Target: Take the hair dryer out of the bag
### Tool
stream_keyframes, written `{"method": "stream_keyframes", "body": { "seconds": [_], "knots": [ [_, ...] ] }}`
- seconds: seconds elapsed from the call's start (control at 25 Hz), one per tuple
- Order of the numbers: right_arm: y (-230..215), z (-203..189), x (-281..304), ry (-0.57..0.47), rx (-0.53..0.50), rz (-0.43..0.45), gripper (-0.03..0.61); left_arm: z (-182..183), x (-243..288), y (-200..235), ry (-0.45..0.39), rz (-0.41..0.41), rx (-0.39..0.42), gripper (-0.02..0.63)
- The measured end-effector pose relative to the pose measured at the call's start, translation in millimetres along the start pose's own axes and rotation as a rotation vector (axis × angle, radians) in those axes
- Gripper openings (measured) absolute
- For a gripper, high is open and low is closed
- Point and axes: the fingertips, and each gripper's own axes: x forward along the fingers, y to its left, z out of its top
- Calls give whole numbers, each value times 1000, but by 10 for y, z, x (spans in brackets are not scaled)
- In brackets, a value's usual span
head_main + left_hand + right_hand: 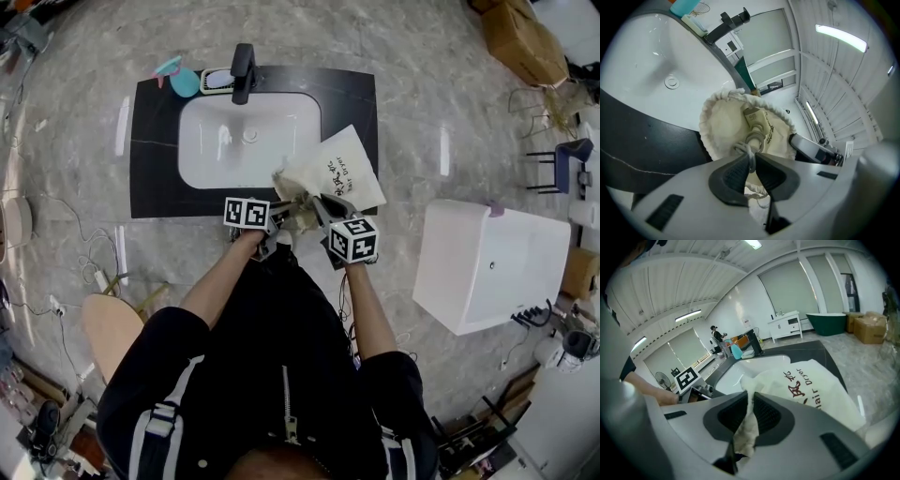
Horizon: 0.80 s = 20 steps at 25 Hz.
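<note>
A cream drawstring bag (336, 172) printed "Hair Dryer" lies on the black counter (155, 169), right of the white basin. Both grippers are at its near end. My left gripper (284, 212) is shut on the gathered rim and drawstring at the bag's mouth (723, 123). In the left gripper view (752, 161) the mouth gapes, showing a coiled grey cable (755, 139) and a tag (751, 115) inside; the dryer's body is hidden. My right gripper (315, 205) is shut on a fold of the bag's cloth (812, 386), which hangs down between its pads (751, 404).
A black faucet (244, 70), a teal bottle (184, 82) and a soap dish (217, 80) stand behind the white sink (281, 112). A white cabinet (487, 267) stands on the floor to the right, cardboard boxes (525, 37) further back, a wooden stool (108, 328) to the left.
</note>
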Motion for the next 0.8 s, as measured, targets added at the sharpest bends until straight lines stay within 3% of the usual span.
{"method": "stream_keyframes", "body": {
  "seconds": [0.8],
  "knots": [
    [-48,26,73,7,-7,-1,51,-26,-341,108,-12,4,-19,58]
  ]
}}
